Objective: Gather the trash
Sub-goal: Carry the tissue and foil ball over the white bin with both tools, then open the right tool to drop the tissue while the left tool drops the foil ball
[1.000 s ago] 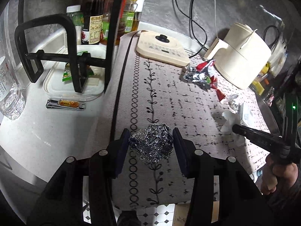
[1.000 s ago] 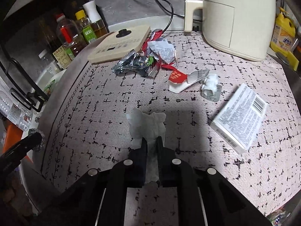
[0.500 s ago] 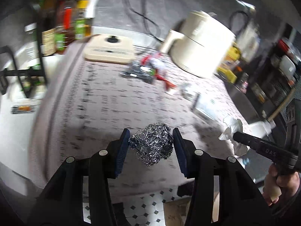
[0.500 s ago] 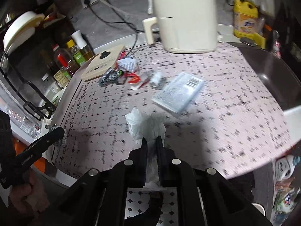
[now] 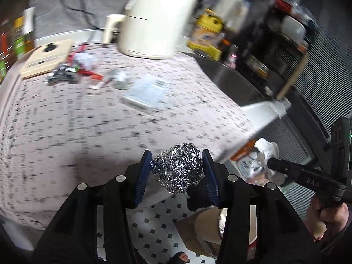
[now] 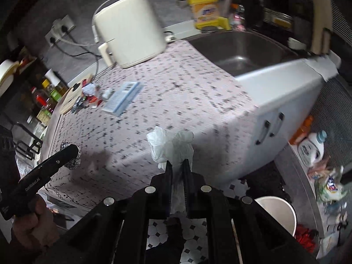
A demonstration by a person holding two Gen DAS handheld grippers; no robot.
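Observation:
My left gripper [image 5: 177,166] is shut on a crumpled ball of silver foil [image 5: 177,169] and holds it in the air over the counter's front edge. My right gripper [image 6: 176,167] is shut on a crumpled white tissue [image 6: 170,146], also in the air past the counter edge. The tissue shows in the left wrist view [image 5: 267,151] and the foil ball in the right wrist view [image 6: 70,155]. A white bin [image 6: 277,213] stands on the tiled floor, lower right. More wrappers [image 5: 66,74] and a flat white box [image 5: 146,91] lie on the patterned mat.
A cream air fryer [image 5: 154,19] stands at the back of the counter. A steel sink [image 6: 239,48] lies to the right with a yellow detergent bottle [image 6: 206,11] behind it. White cabinet doors [image 6: 279,114] face the floor. Bottles and bags [image 6: 316,149] crowd the floor right.
Both grippers have swung right and back off the counter with their loads. The views now take in the sink, the cabinet front, the floor and the bin.

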